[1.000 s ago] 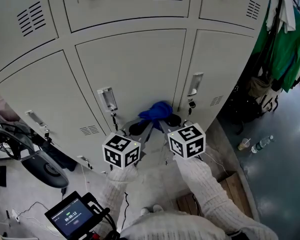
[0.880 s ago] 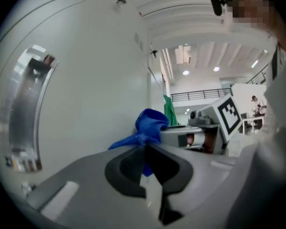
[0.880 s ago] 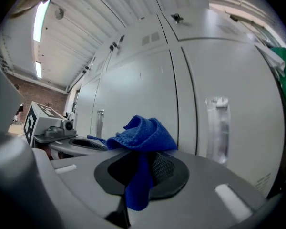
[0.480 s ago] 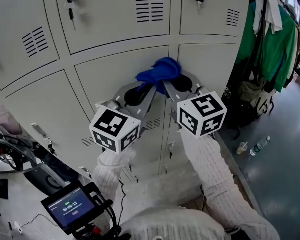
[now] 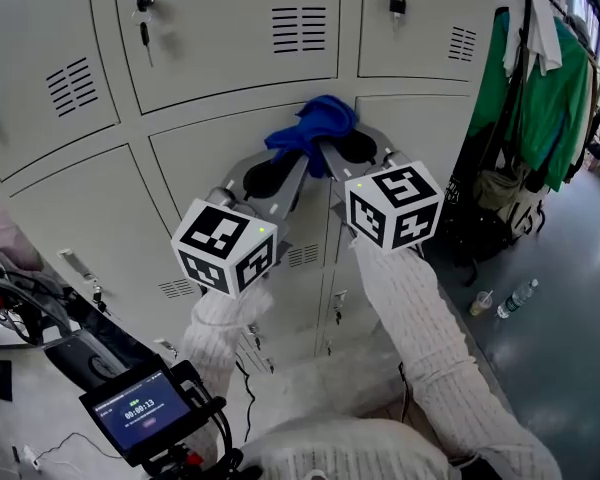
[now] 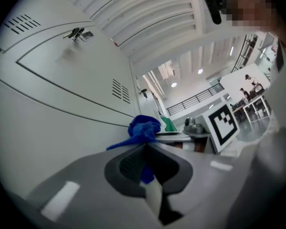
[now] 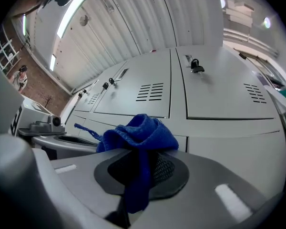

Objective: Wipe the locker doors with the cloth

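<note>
A bunched blue cloth (image 5: 315,126) rests against the grey locker bank, on the strip between two middle-row doors (image 5: 215,158). Both grippers hold it. My left gripper (image 5: 294,156) comes up from the lower left, shut on a tail of the cloth (image 6: 143,128). Pinched fabric shows between its pads (image 6: 128,163). My right gripper (image 5: 328,144) comes from the right, shut on the cloth (image 7: 139,131), which drapes down between its jaws. In the left gripper view (image 6: 147,151) the right gripper's marker cube appears beside it. The right gripper view (image 7: 140,163) looks up the upper doors (image 7: 224,99).
Keys hang from the upper door locks (image 5: 143,16) (image 5: 395,2). Green garments (image 5: 540,88) and a bag (image 5: 495,203) hang right of the lockers. A bottle (image 5: 515,294) and a cup (image 5: 479,303) sit on the floor. A screen device (image 5: 135,413) is at lower left.
Both grippers rose with the cloth from the lower row of doors to the middle row. In the last half second they shifted slightly left.
</note>
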`<state>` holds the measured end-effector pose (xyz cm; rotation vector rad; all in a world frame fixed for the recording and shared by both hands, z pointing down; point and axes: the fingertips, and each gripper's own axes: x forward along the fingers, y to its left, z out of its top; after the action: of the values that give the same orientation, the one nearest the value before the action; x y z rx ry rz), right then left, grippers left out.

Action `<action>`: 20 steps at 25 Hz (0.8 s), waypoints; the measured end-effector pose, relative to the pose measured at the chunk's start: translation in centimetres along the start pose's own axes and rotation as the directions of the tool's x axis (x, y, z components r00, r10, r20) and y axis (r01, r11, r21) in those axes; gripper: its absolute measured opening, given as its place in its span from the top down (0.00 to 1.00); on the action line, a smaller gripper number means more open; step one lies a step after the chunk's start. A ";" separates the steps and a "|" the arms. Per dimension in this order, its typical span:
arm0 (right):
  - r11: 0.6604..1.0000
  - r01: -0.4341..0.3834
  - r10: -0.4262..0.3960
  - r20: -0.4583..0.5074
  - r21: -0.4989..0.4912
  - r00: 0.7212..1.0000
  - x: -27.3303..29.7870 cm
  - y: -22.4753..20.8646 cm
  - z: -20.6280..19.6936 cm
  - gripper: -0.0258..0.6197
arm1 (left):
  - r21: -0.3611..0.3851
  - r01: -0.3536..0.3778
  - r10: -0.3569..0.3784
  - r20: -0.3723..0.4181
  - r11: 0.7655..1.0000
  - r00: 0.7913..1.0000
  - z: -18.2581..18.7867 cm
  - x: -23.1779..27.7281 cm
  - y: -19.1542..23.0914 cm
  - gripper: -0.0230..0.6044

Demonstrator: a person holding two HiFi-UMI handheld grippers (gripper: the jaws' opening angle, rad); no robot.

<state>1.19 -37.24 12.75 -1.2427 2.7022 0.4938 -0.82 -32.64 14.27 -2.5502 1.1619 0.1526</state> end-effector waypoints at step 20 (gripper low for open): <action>0.989 -0.020 0.031 -0.072 0.144 0.997 -2.0 1.8 -8.4 0.89 | -0.148 -0.004 -0.012 -0.106 0.989 0.994 -8.3 -1.1 -0.7 0.95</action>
<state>1.30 -37.59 21.62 -1.2136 2.7616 0.2558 -1.38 -34.21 22.47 -2.7206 1.2263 0.1060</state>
